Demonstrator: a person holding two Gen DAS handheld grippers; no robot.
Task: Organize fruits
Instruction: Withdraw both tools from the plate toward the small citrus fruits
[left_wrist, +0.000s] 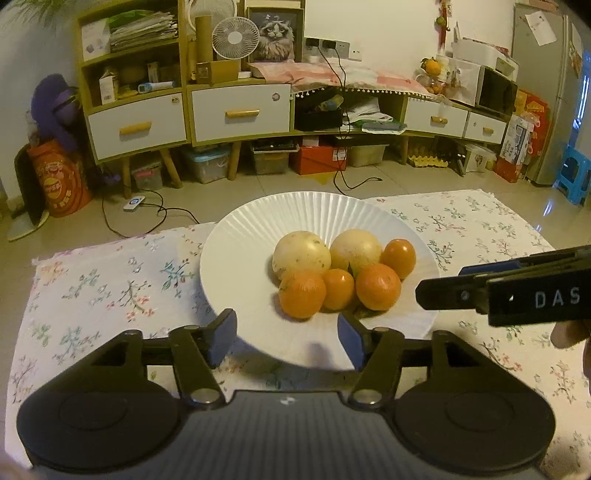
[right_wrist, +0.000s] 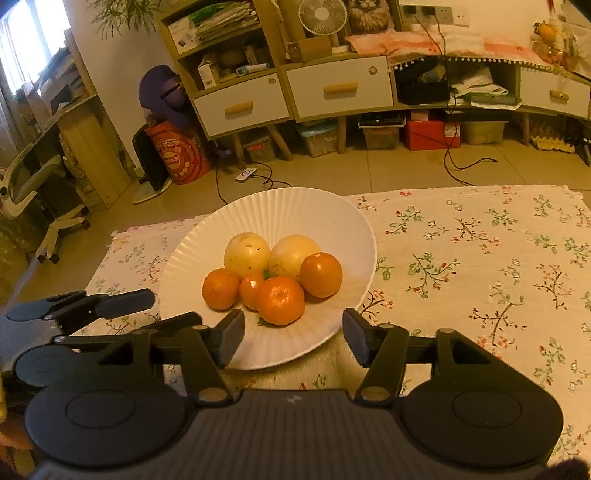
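A white ribbed plate (left_wrist: 240, 236) on the flowered tablecloth holds two pale yellow round fruits (left_wrist: 301, 254) and, pressed against their near side, several oranges (left_wrist: 378, 286). My left gripper (left_wrist: 286, 334) hovers over the plate's near rim, open, with nothing between its blue pads. My right gripper (right_wrist: 294, 338) is also open and empty just short of the same plate (right_wrist: 295, 210), the nearest orange (right_wrist: 280, 300) a little ahead of it. Each gripper shows in the other's view: the right gripper (left_wrist: 439, 286) at the plate's right, the left gripper (right_wrist: 173, 306) at its left.
The flowered tablecloth (right_wrist: 480, 258) stretches well to the right of the plate. Beyond the table's far edge lie a tiled floor with cables and a cabinet with white drawers (left_wrist: 240, 112). A hand (left_wrist: 569, 332) shows at the right edge.
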